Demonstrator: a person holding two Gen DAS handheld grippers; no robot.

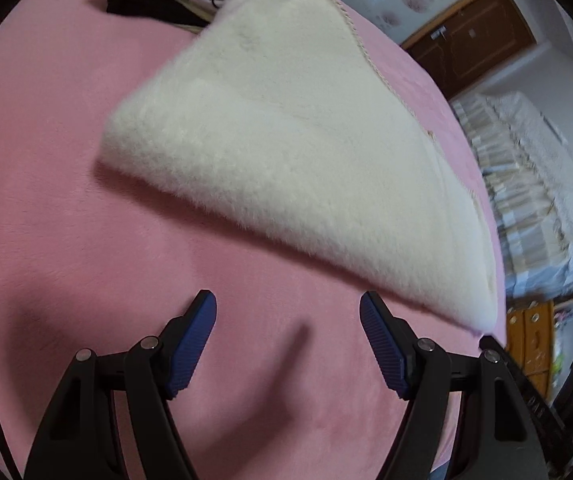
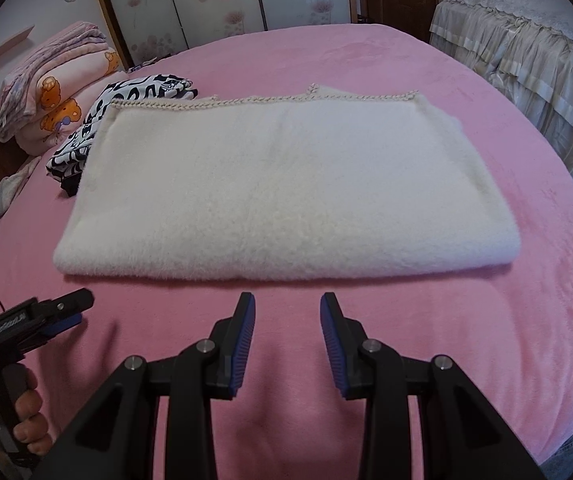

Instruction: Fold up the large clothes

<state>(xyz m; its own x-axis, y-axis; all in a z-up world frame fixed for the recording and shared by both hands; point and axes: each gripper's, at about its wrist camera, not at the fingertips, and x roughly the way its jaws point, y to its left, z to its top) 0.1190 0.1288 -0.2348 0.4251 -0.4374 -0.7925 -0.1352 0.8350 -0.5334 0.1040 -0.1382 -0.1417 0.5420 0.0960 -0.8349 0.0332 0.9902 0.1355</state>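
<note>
The folded white fleece garment (image 2: 286, 188) lies on the pink bed (image 2: 526, 320) just ahead of my right hand-held gripper (image 2: 287, 308) and left hand-held gripper (image 1: 288, 306), both open, empty.

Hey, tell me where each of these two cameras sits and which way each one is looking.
Left wrist: on the left hand-held gripper, looking down over the pink bedspread at the folded white fleece; only its open fingers show.
Right wrist: on the right hand-held gripper, facing the fleece's long edge; the left gripper and a hand show.
Shared: fleece, bedspread, black-and-white garment.
</note>
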